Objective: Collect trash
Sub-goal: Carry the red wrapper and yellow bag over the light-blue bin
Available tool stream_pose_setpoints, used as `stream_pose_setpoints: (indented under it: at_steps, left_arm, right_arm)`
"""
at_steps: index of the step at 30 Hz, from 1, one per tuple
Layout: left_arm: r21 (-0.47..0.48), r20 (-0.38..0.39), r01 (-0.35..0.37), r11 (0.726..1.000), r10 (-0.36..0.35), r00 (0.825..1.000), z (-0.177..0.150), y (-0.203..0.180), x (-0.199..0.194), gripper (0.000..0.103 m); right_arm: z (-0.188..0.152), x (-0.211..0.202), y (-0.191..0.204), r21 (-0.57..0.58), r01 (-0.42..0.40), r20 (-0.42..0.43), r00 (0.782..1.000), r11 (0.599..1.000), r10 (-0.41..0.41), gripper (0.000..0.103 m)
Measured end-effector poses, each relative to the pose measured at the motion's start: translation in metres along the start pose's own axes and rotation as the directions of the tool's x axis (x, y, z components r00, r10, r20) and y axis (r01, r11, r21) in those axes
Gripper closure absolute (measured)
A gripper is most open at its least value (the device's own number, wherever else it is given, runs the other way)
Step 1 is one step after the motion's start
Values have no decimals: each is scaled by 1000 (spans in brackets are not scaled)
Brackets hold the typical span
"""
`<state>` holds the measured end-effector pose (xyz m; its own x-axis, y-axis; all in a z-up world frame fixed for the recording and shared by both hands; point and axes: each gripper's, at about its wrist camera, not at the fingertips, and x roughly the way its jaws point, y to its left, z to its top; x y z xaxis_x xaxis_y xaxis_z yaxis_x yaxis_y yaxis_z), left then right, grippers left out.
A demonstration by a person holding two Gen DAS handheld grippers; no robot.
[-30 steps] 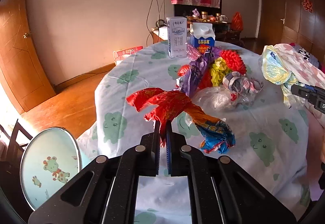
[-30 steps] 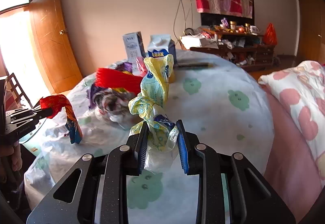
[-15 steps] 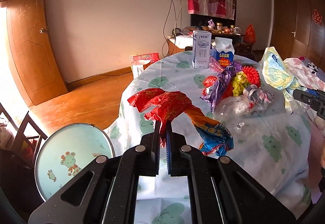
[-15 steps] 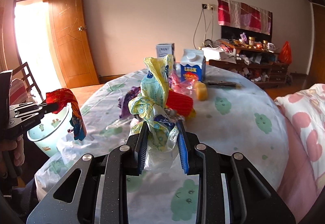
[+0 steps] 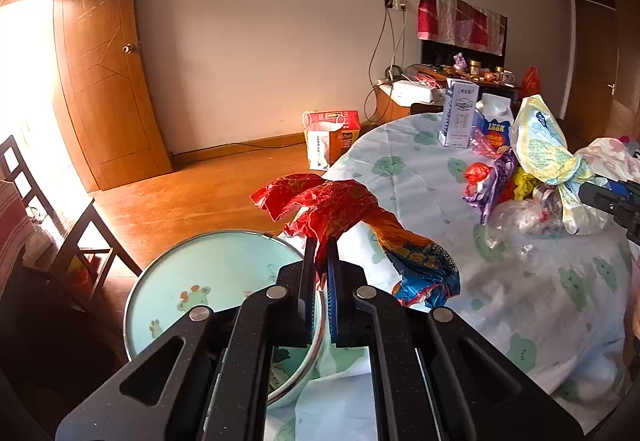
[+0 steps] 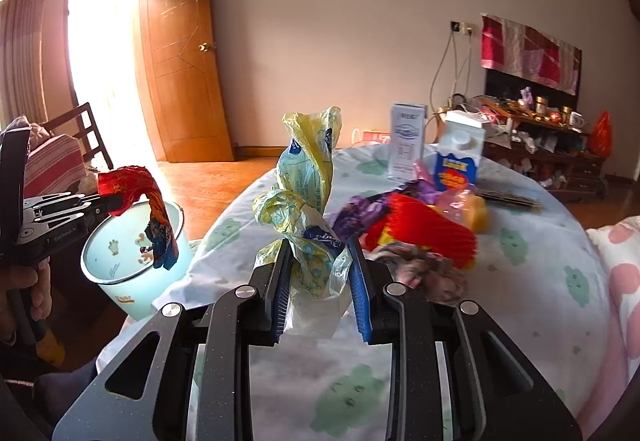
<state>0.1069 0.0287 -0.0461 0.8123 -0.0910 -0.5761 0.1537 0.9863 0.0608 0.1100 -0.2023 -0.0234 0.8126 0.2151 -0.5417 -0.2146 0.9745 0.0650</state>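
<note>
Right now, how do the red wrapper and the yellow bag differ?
The red wrapper is crinkled foil with a blue tail; the yellow bag is soft printed plastic. The left tool holds the wrapper over the bin; the right tool holds the bag above the table. Both are clamped, off the cloth.

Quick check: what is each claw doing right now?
Left claw: shut on the red wrapper.
Right claw: shut on the yellow plastic bag.

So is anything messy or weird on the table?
Yes: a heap of crumpled purple, red and clear wrappers litters the round table's cloud-print cloth, beside the upright white carton and the blue-and-white carton. Nothing looks spilled.
</note>
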Motion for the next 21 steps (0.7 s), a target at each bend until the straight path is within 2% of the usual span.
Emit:
stream_pose_setpoints:
  at_steps: [8, 21]
  left_arm:
    - [-28, -39, -77, 997, 76, 996, -12, 31, 5, 99]
    - [-73, -76, -164, 984, 158, 984, -24, 68, 10, 99]
  right_arm:
    - [5, 34, 34, -33, -60, -37, 998, 998, 58, 75]
    - [13, 74, 82, -102, -127, -94, 989, 987, 118, 75]
